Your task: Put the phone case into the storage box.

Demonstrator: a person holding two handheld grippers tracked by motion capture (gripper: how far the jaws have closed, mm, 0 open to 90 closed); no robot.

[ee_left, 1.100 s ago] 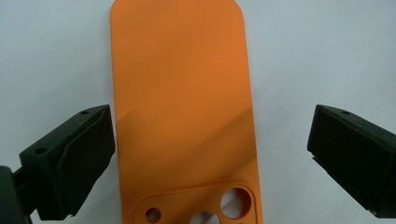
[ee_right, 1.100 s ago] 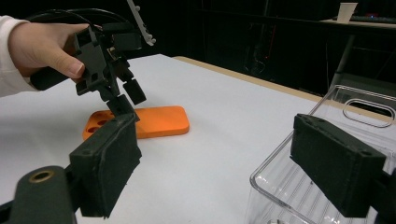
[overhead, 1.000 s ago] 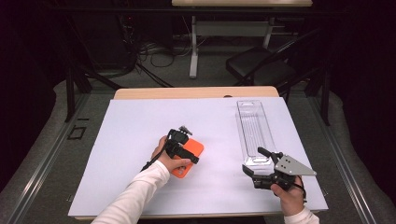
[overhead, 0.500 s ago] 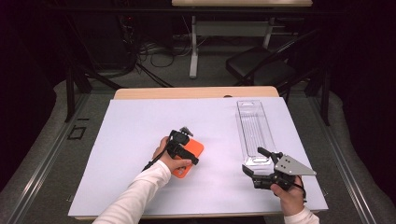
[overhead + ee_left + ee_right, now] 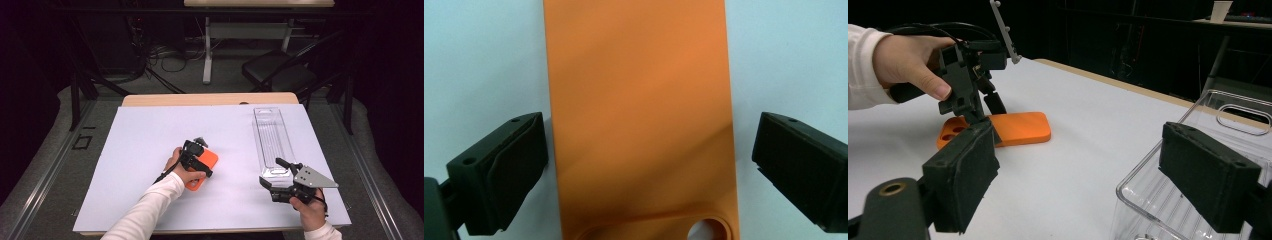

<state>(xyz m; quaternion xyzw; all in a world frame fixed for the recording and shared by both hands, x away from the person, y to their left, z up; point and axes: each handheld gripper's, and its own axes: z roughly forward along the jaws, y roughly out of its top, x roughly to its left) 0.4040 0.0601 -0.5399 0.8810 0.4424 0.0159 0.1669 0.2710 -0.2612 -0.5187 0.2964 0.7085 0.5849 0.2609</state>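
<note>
Nothing has moved: left tongs (image 5: 644,165) straddle the orange phone case (image 5: 639,115) unclenched; right tongs (image 5: 1088,185) gape, empty.

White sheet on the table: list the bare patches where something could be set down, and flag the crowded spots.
Bare: the white sheet left of the orange phone case, and the strip between that case and the clear plastic tray. Crowded: around the case under the left gripper, and the tray's near end by the right gripper.

Orange phone case (image 5: 639,115): plain back, no lettering to read.
Clear plastic tray (image 5: 272,140): no label or number legible.
</note>
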